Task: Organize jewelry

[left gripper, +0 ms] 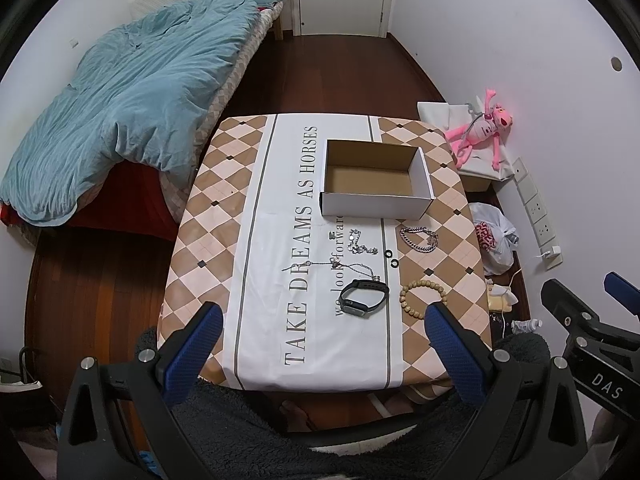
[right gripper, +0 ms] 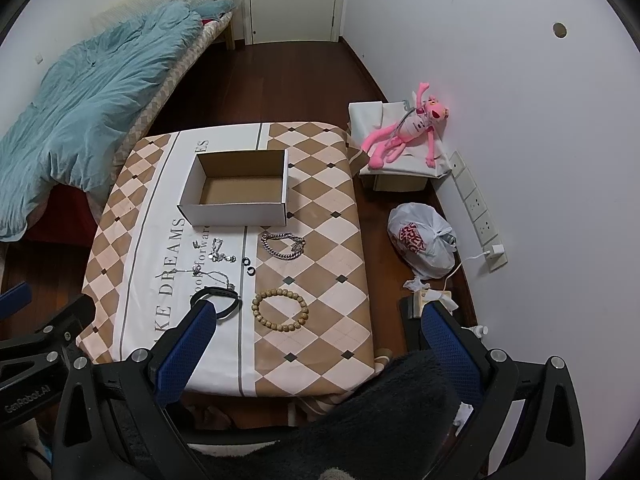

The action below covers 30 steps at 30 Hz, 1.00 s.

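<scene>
An empty white cardboard box (left gripper: 376,200) (right gripper: 236,212) stands open at the far middle of the table. In front of it lie a black smart band (left gripper: 363,296) (right gripper: 218,304), a wooden bead bracelet (left gripper: 422,298) (right gripper: 280,310), a silver chain bracelet (left gripper: 419,239) (right gripper: 283,246), thin silver necklaces (left gripper: 362,242) (right gripper: 220,251) and two small black rings (left gripper: 391,258) (right gripper: 249,265). My left gripper (left gripper: 324,312) is open and empty above the near table edge. My right gripper (right gripper: 320,312) is open and empty, to the right of the left one.
The low table wears a checked cloth with lettering (left gripper: 304,344) (right gripper: 320,248). A bed with a blue duvet (left gripper: 132,108) is at the left. A pink plush toy (right gripper: 404,132) on a box, a white plastic bag (right gripper: 422,240) and wall sockets (right gripper: 478,208) are at the right.
</scene>
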### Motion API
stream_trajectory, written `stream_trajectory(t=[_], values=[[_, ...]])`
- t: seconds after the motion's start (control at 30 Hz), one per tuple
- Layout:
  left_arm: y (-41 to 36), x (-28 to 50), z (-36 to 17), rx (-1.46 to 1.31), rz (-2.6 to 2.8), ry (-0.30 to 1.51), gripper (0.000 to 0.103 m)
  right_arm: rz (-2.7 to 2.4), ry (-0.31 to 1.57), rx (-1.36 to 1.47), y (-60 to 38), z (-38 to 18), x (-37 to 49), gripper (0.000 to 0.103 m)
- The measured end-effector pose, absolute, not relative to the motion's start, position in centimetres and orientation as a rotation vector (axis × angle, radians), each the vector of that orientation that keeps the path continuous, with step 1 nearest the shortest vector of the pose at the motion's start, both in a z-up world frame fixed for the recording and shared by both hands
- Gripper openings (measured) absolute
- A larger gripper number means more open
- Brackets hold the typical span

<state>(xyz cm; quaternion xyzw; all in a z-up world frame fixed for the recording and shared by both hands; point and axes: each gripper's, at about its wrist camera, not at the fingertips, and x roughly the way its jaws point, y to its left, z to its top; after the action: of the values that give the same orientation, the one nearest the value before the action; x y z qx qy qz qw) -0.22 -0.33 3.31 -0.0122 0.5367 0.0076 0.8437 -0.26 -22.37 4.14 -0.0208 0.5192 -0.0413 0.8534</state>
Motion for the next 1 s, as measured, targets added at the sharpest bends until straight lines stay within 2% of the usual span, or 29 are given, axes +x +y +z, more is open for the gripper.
stream_trajectory(t=[0.3,0.4,0.63,0.8,0.87,0.93,1.0], values=[[0.0,3.0,1.1,0.011,0.063,1.101,0.103,-0.145,1.125,0.0,-24.0,0.5,2.0,0.103],[-0.2,4.6,-1.4,0.044,0.075,1.112,0.103,-0.17,1.173,0.026,-24.9,-2.5,3.6,0.103],[-0.9,6.9,-9.4,0.086,0.052,1.27,0.102,-0.196,1.319,0.057,-25.8,-11.4,5.8,0.103],[-1.7,7.1,-14.5,0.075,0.004,1.372,0.101,-0.186,1.413,0.094,-25.9,-16.6,6.0,0.096],[-2.0,7.2,-15.7,0.072,-0.005,1.395,0.096,-0.186,1.434,0.107,-25.9,-18.1,6.1,0.091],[-2.1,7.3,-16.7,0.054,-0.02,1.421,0.082,-0.184,1.45,0.115,-25.8,-19.3,6.1,0.089],[-2.3,7.6,-17.7,0.042,-0.031,1.439,0.081,-0.18,1.459,0.128,-25.7,-20.2,6.2,0.087]])
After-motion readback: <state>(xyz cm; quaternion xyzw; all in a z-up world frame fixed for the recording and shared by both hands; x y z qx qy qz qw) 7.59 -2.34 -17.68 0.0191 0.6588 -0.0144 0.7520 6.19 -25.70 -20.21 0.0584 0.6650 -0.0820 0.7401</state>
